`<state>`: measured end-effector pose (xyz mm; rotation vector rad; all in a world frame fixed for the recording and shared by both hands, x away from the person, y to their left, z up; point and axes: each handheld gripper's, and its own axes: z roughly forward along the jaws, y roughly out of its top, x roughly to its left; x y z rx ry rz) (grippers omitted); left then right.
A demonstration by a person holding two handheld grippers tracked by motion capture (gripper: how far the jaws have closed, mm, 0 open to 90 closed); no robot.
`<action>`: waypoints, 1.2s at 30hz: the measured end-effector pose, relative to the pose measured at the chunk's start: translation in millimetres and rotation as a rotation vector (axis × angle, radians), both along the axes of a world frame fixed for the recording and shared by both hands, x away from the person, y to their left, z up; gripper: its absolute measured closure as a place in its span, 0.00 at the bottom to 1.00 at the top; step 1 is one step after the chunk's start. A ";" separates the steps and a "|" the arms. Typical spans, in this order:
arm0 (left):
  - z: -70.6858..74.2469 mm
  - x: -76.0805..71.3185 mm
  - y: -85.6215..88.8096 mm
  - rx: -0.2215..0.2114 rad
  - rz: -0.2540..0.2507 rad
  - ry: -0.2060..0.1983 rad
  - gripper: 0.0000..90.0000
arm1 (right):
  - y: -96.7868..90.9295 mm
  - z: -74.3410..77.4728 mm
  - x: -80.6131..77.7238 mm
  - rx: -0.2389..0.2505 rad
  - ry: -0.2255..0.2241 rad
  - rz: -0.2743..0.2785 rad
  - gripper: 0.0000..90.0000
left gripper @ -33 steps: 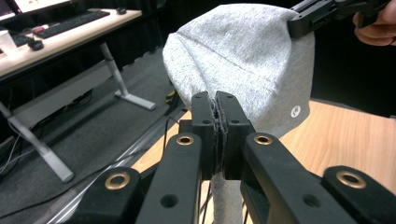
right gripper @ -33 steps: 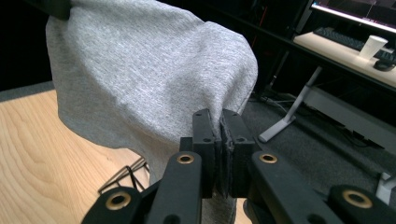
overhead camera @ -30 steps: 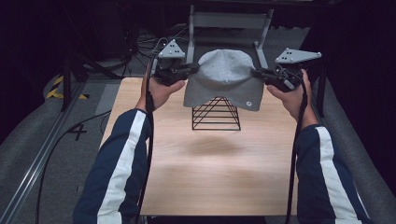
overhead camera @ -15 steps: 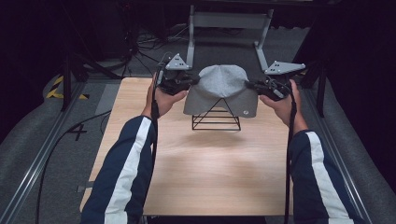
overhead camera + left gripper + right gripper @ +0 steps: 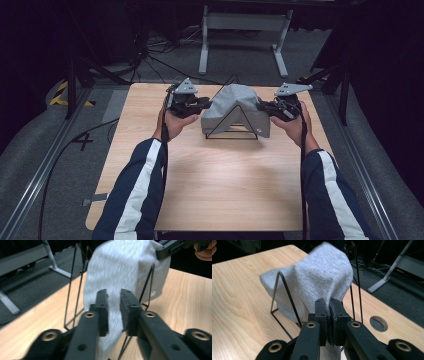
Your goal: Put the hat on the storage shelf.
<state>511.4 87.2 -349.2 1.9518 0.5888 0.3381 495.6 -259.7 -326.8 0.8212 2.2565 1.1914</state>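
Note:
A grey knitted cloth (image 5: 235, 107) lies draped over a black wire rack (image 5: 232, 131) at the far middle of the wooden table (image 5: 215, 185). My left gripper (image 5: 206, 105) is at the cloth's left edge. Its jaws have just been opening, and in the left gripper view (image 5: 113, 293) a narrow gap shows between the pads, with the cloth (image 5: 117, 267) hanging in it unpressed. My right gripper (image 5: 264, 106) is at the cloth's right edge. Seen along its own jaws, that gripper (image 5: 327, 302) is shut on a fold of the cloth (image 5: 324, 270) beside the rack's slanted wire (image 5: 284, 290).
Beyond the table's far edge stands a grey metal frame (image 5: 242, 22) with cables on the dark floor around it. A round hole (image 5: 379, 323) is cut in the tabletop near the rack. Metal rails run along both sides of the table.
Both hands came down with the cloth, which hung above the rack and now lies over it. The left jaws have parted slightly.

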 end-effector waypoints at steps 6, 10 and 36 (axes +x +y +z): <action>-27.5 -4.2 5.6 -0.022 -0.056 0.053 0.61 | -6.0 -18.0 0.8 -0.006 0.027 -0.017 0.95; -39.1 -4.3 -1.1 0.000 -0.075 0.077 0.55 | -6.0 -33.9 1.6 -0.006 0.053 -0.020 0.95; -38.6 -46.2 32.8 0.222 -0.012 -0.001 0.75 | -11.8 -35.8 -31.9 -0.071 0.018 -0.037 0.76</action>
